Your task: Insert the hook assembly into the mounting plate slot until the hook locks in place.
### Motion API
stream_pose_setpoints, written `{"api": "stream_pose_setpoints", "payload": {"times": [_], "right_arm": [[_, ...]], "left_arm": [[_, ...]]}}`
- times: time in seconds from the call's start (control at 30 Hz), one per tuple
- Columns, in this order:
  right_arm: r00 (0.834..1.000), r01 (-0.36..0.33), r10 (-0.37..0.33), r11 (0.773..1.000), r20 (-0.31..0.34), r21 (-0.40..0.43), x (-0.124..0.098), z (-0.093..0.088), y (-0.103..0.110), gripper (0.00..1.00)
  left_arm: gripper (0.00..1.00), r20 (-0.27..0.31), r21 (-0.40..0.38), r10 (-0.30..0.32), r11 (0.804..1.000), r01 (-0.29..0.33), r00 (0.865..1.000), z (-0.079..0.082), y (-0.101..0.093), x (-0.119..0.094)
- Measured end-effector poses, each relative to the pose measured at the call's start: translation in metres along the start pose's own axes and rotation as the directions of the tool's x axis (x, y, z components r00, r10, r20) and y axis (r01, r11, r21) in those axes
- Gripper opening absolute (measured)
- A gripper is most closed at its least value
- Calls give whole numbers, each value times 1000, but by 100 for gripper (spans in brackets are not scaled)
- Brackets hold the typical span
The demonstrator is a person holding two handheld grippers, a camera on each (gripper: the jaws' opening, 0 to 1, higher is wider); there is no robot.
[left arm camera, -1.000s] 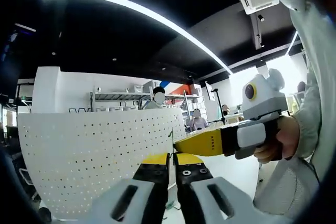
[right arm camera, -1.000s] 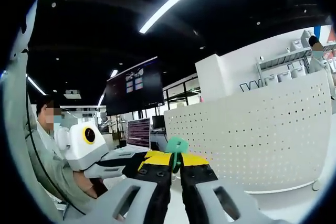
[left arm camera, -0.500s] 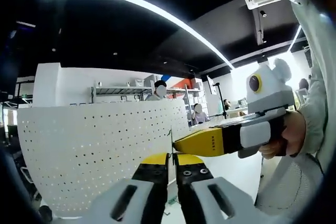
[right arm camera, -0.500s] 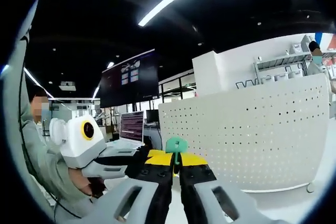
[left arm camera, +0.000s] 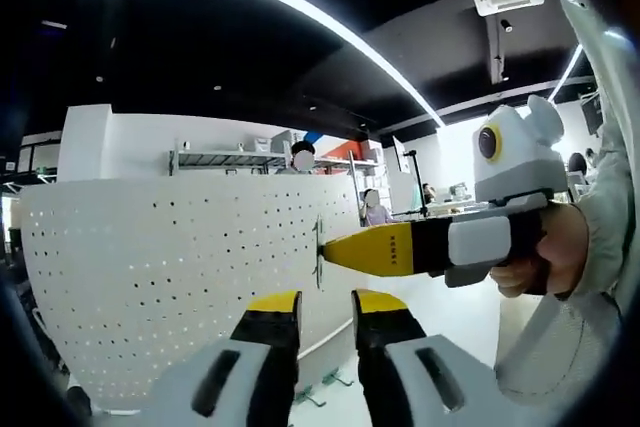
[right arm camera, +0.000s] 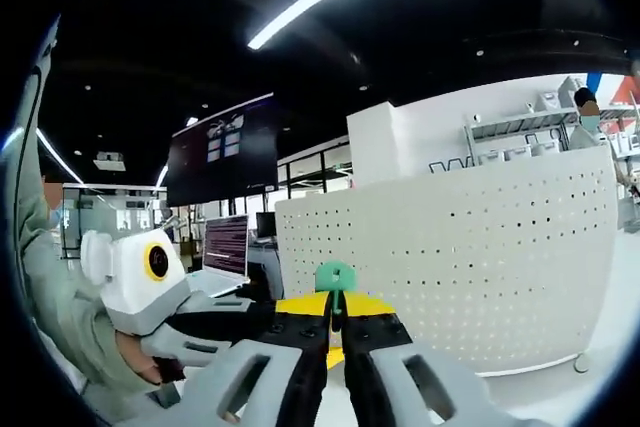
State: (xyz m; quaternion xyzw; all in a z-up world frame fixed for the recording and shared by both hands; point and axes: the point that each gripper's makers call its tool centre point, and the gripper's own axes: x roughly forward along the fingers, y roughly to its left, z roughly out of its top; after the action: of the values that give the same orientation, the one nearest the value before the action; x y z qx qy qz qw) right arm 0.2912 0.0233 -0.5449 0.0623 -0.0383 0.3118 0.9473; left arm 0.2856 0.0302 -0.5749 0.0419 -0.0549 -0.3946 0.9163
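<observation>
In the right gripper view my right gripper [right arm camera: 335, 313] is shut on a small green hook piece [right arm camera: 335, 276] that sticks up from its yellow tips. In the left gripper view that gripper [left arm camera: 333, 250] comes in from the right, held by a hand, with the hook piece [left arm camera: 318, 253] seen edge-on as a thin strip at its tip. Just below it, my left gripper [left arm camera: 328, 305] stands open with nothing between its fingers. Close behind both stands a white perforated panel [left arm camera: 170, 277], also the backdrop of the right gripper view [right arm camera: 470, 257]. My left gripper [right arm camera: 240, 315] reaches in from the left there.
A person's hand [left arm camera: 555, 252] and pale sleeve [left arm camera: 610, 197] fill the right side. Behind the panel are metal shelves [left arm camera: 215, 159] and people. A laptop [right arm camera: 225, 247] and a dark wall screen [right arm camera: 222, 162] lie to the left. A ceiling light strip [left arm camera: 280, 12] runs overhead.
My left gripper's jaws have opened and let go of the thin hook piece. The right gripper still holds the piece, now slightly higher above the left jaws.
</observation>
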Motion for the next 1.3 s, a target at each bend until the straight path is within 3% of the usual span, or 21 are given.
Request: {"api": "stream_pose_setpoints", "payload": {"times": [0.37, 0.5, 0.87, 1.3], "right_arm": [[995, 94, -92, 995, 36, -43, 22, 19, -34, 1], [993, 110, -107, 990, 45, -83, 32, 23, -40, 1], [986, 165, -163, 982, 28, -95, 45, 20, -60, 1], [974, 227, -227, 968, 9, -108, 73, 18, -69, 1]], "left_arm": [[50, -12, -43, 95, 995, -95, 995, -13, 15, -15], [51, -31, -54, 115, 992, -117, 993, -23, 16, -22], [61, -49, -73, 174, 982, -177, 984, -36, 21, -43], [61, -25, -22, 146, 989, -147, 989, -39, 11, -44]]}}
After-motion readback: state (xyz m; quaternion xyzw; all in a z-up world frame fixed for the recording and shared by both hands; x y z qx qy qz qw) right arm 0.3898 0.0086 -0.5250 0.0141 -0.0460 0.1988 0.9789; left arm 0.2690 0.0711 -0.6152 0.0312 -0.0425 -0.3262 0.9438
